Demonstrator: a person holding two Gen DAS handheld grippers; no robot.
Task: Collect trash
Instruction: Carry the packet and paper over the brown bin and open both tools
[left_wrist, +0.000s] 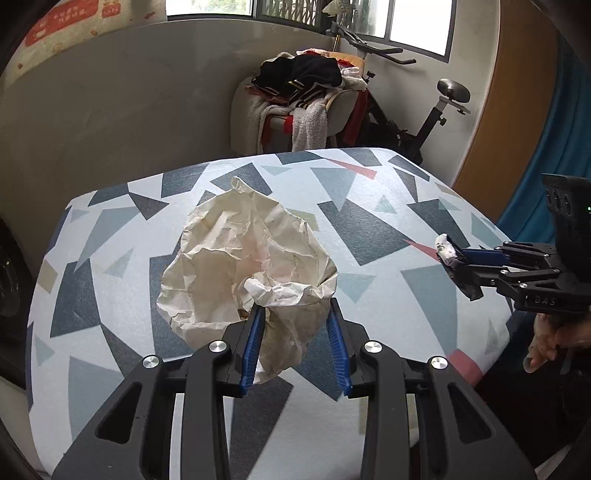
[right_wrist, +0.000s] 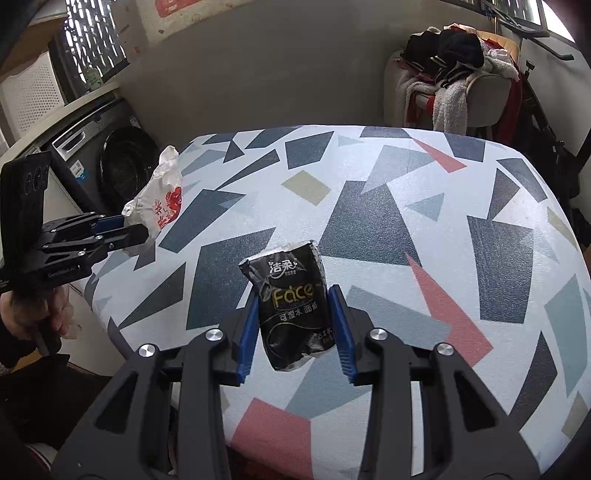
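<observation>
In the left wrist view my left gripper (left_wrist: 297, 314) is shut on a crumpled cream paper bag (left_wrist: 243, 258), held up above the patterned table (left_wrist: 369, 229). The same bag (right_wrist: 160, 199), with red print, shows at the left of the right wrist view, clamped in the left gripper (right_wrist: 142, 230). My right gripper (right_wrist: 293, 295) is shut on a black tissue packet (right_wrist: 291, 302) printed "Face", lifted over the table (right_wrist: 406, 221). From the left wrist view that packet (left_wrist: 452, 258) appears at the right edge in the right gripper (left_wrist: 460, 264).
A chair piled with clothes (left_wrist: 299, 99) and an exercise bike (left_wrist: 424, 122) stand behind the table by the wall. A washing machine (right_wrist: 107, 162) sits to the table's left. A hand (left_wrist: 550, 339) holds the right gripper's handle.
</observation>
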